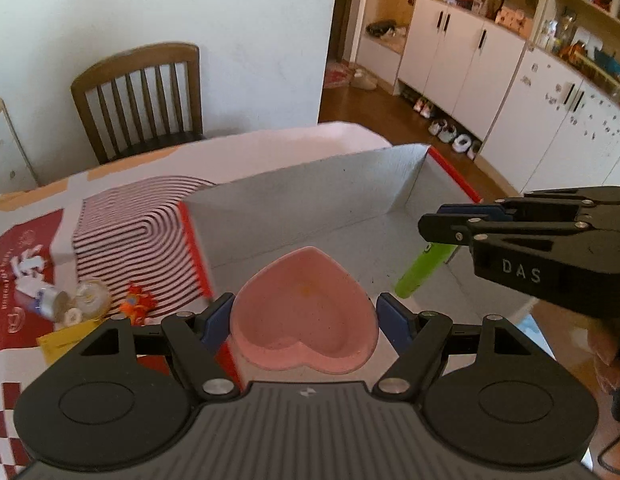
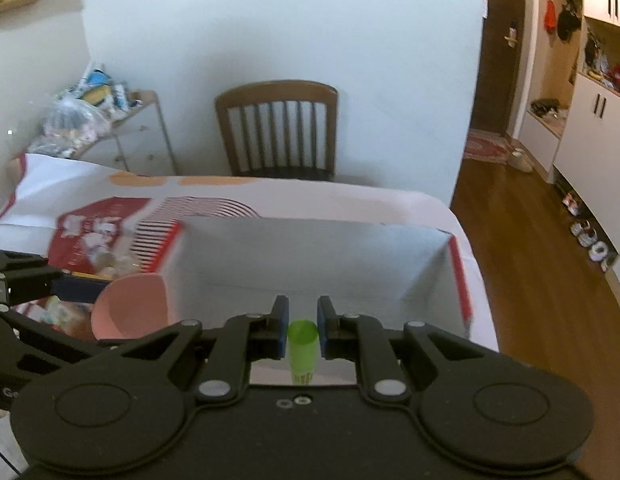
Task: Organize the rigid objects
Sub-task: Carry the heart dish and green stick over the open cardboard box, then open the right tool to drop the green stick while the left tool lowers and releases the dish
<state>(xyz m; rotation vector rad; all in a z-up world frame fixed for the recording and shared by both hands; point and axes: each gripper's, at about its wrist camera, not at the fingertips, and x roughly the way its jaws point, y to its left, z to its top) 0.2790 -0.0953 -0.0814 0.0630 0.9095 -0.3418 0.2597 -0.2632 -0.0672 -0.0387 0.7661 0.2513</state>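
One pink dish [image 1: 306, 312], one green tube [image 2: 302, 342]

I see a matt pink dish [image 1: 306, 312] with a speckled, ceramic look, a smooth green plastic tube [image 2: 302, 346], a matt grey cardboard box [image 1: 310, 196], black matt plastic tongs [image 1: 306, 316] and a varnished wooden chair [image 2: 276, 132].
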